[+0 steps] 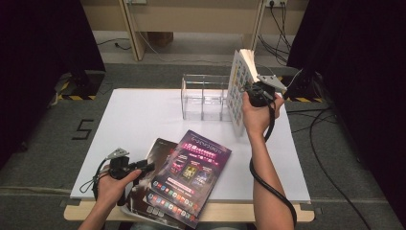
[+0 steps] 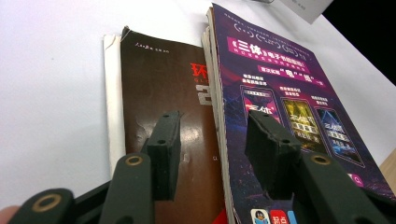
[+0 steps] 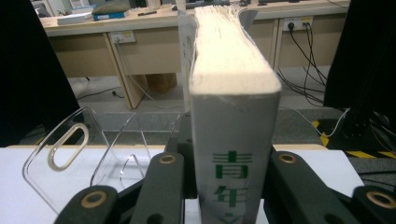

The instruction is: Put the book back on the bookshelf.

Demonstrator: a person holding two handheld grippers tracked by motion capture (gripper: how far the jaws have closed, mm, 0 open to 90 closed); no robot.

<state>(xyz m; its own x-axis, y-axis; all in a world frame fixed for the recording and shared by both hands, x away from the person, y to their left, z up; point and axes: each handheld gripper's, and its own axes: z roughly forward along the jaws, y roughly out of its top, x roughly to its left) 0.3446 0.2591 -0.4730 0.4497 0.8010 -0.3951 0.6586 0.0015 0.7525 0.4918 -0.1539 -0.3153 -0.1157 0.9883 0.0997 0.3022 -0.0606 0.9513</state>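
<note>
in the high view, the right gripper holds a thick book upright, up off the white table, just beside the right end of the clear rack. the left gripper rests low near the front edge, by two magazines lying flat. the purple magazine lies partly on top of the brown magazine.

in the left gripper view, the jaws are spread apart and pinch nothing. one jaw is over the brown magazine and the other is over the purple magazine. the edge of the purple one sits between them.

in the right gripper view, the jaws press on both sides of the book, near its spine. the page edges point up and away. the clear rack stands to the left, with its slots open at the top.

the step looks like putting the book into a slot of the rack. to do it well, keep the book straight up, line its bottom edge over an open slot, and lower it slowly. don't let go until the book stands on the bottom of the rack. keep the grip firm, because a thick book is heavy and could tip.
</note>
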